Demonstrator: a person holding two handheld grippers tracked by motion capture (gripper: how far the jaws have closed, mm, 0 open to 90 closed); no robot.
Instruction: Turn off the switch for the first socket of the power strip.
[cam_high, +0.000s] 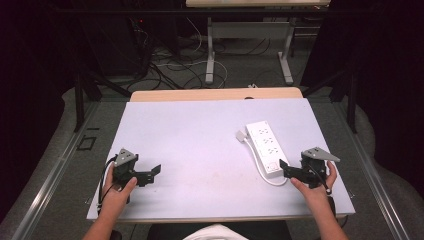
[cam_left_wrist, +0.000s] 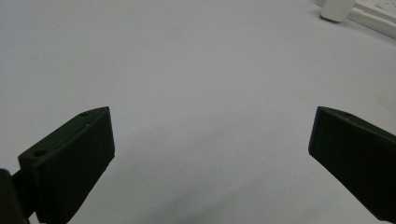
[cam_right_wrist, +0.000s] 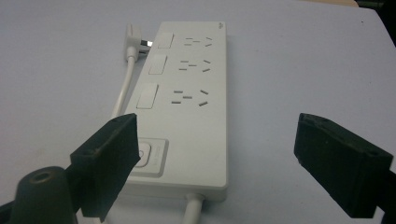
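A white power strip (cam_high: 265, 145) (cam_right_wrist: 187, 102) lies on the white table top at the right, with three socket rows and a switch at its near end. Its white cable (cam_high: 263, 172) loops along its left side to a plug (cam_high: 241, 135) (cam_right_wrist: 132, 41) lying loose by the far end. My right gripper (cam_high: 286, 169) (cam_right_wrist: 215, 154) is open just in front of the strip's near end, with nothing between its jaws. At the table's front left my left gripper (cam_high: 154, 171) (cam_left_wrist: 210, 149) stands open over bare table. The plug (cam_left_wrist: 337, 9) shows far off there.
The white board (cam_high: 200, 150) covers a wooden table (cam_high: 215, 94). Beyond it stand another table's legs (cam_high: 210, 55) and loose cables on the floor. Dark curtains close in both sides.
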